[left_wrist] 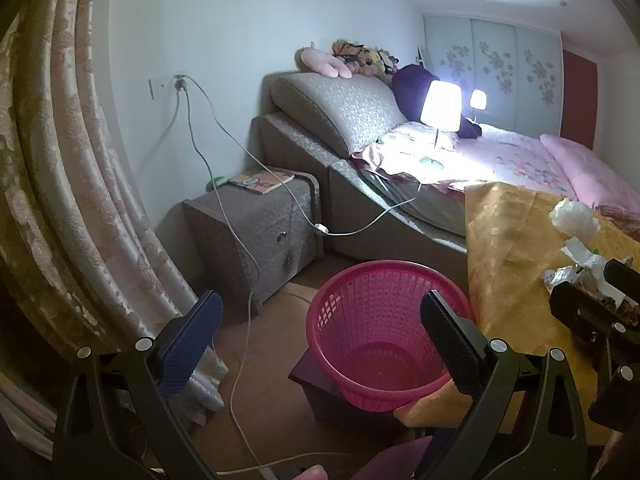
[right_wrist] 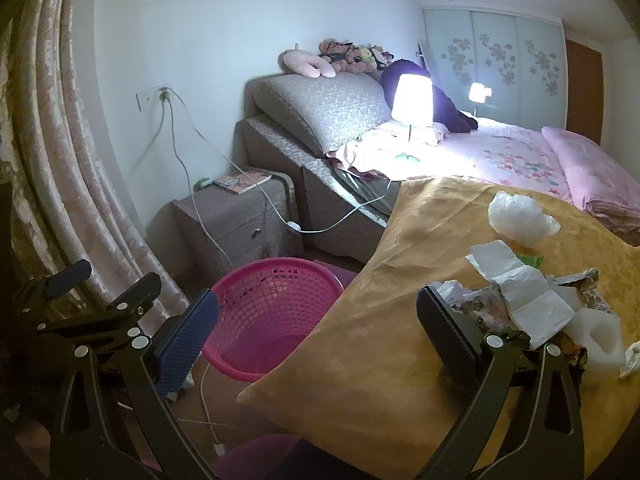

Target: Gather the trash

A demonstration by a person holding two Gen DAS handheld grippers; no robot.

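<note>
Right tool [right_wrist: 316, 320] gaping empty, nearer the crumpled paper [right_wrist: 528, 300] just off its right finger on bench [right_wrist: 380, 320]; left tool [left_wrist: 320, 332] spread over pink basket [left_wrist: 372, 344].

Lit lamp [left_wrist: 440, 106] on bed [left_wrist: 516, 156]; book [left_wrist: 261, 181] on nightstand [left_wrist: 256, 232]; curtain [left_wrist: 68, 184] left

Both grippers held spread and empty

The black left gripper [left_wrist: 322, 336] with one blue-padded finger is held wide apart, nothing clasped; the matching black right gripper [right_wrist: 318, 330] is likewise spread, level beside it.
</note>
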